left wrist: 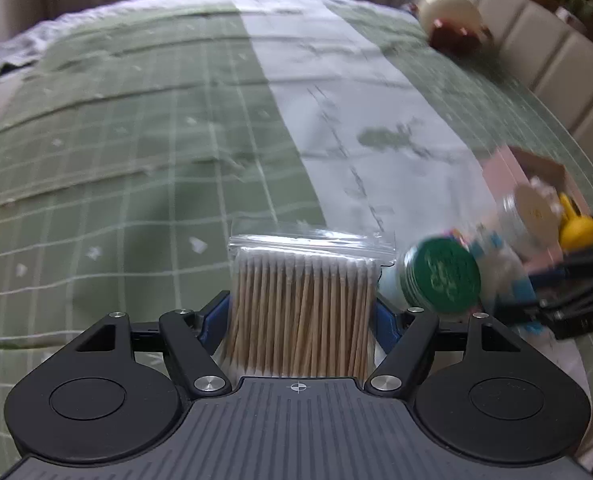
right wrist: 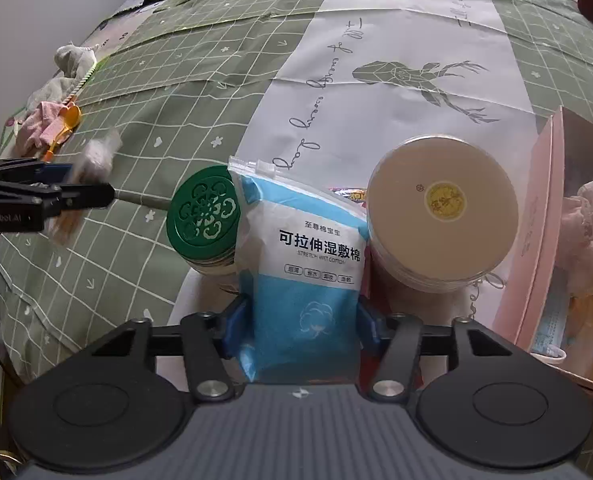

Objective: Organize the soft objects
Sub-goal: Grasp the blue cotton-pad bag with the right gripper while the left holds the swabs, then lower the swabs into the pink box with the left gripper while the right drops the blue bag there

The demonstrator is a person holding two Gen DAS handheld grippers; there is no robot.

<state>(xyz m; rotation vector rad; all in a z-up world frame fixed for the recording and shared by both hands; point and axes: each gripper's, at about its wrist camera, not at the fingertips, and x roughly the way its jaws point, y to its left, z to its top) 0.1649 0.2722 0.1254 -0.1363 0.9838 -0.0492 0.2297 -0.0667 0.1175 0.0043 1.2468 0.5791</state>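
1. Two grippers work over the green checked bedspread (right wrist: 144,92); the left gripper (left wrist: 302,312) clamps a clear bag of cotton swabs (left wrist: 302,304) and holds it above the cover.
2. The right gripper (right wrist: 302,320) has the blue cotton pad pouch (right wrist: 304,264) between its jaws, which seem to press its sides.
3. I judge this a carrying step: next, each pack needs a place, perhaps the pink box (right wrist: 536,240).
4. Only the right view shows the pile of cloth (right wrist: 56,92) at the far edge; the left view is blurred.
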